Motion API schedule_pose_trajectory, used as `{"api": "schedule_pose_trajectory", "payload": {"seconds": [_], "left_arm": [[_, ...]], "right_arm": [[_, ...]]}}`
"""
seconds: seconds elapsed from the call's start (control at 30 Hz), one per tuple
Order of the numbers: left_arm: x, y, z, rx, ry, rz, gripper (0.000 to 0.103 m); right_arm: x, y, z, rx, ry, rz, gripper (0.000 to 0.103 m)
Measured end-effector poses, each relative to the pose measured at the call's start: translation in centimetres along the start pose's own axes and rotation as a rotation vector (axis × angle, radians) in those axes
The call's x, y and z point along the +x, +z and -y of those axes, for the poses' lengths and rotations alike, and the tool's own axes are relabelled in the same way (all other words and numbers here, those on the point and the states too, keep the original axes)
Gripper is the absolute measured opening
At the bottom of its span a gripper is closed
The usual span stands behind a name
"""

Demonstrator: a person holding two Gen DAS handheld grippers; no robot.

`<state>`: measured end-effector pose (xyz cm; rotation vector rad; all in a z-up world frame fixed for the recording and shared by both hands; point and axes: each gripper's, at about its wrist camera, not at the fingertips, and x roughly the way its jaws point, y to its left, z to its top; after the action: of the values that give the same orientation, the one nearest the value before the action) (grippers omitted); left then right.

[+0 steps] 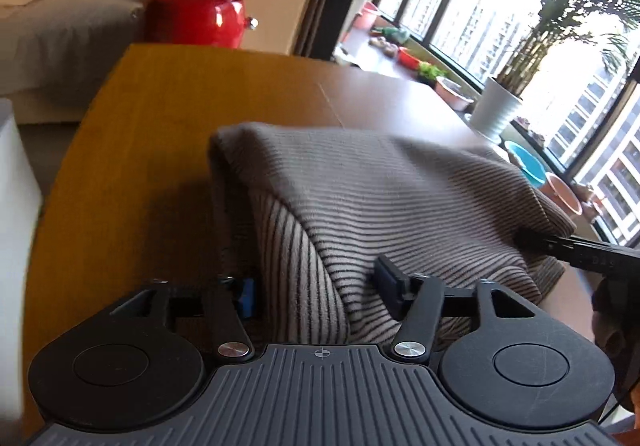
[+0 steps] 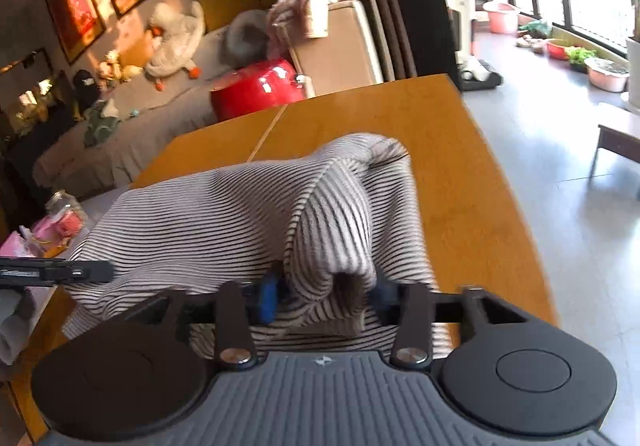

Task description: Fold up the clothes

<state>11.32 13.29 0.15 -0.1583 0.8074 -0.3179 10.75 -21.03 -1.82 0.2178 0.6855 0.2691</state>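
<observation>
Ribbed striped knit garment [image 1: 400, 198] bunched between both grippers

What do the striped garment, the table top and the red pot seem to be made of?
Striped garment: probably soft knit, matte; fine ribs, loose folds.
Table top: looks like wood or veneer, smooth yellow-brown with a seam.
Red pot: perhaps enamelled metal; glossy highlights.

Garment [image 1: 392, 186] on table [image 1: 160, 94] (perhaps bunched).
</observation>
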Motion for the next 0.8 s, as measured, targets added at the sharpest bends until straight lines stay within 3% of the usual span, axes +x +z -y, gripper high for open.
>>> {"api": "schedule_pose_trajectory", "payload": {"seconds": [0.13,0.23,0.27,0.3,0.33,0.43,0.57,0.67,0.8], "left_arm": [[-2.9,1.2,1.2,0.043,0.009,0.07,0.081],[-3.8,2.0,2.7,0.05,-0.069,0.078,0.083],[-3.6,2.0,3.2,0.047,-0.106,0.059,0.083],[-3.0,1.8,3.6,0.039,-0.147,0.029,0.083],[-2.4,1.7,3.9,0.03,-0.187,-0.001,0.083],[0.5,0.2,4.4,-0.022,-0.239,-0.119,0.083],[1.5,0.1,3.9,-0.028,-0.219,-0.093,0.083],[2.0,0.9,2.7,-0.043,-0.185,-0.059,0.081],[3.8,2.6,1.9,-0.031,-0.149,-0.004,0.082]], "right_arm": [[-2.2,2.3,0.5,-0.021,-0.034,0.109,0.068],[-2.3,3.9,-0.6,-0.086,-0.038,0.162,0.069],[-1.8,4.3,-1.3,-0.122,-0.032,0.163,0.062],[-1.3,4.6,-1.9,-0.158,-0.026,0.163,0.046],[-0.5,4.9,-2.4,-0.183,-0.012,0.149,0.04],[3.0,5.0,-3.1,-0.226,-0.006,0.077,0.037],[6.5,3.6,-2.9,-0.3,-0.035,0.012,0.037],[5.5,2.4,-2.9,-0.339,-0.048,0.017,0.038],[2.4,0.2,-2.8,-0.284,-0.042,0.003,0.04]]}}
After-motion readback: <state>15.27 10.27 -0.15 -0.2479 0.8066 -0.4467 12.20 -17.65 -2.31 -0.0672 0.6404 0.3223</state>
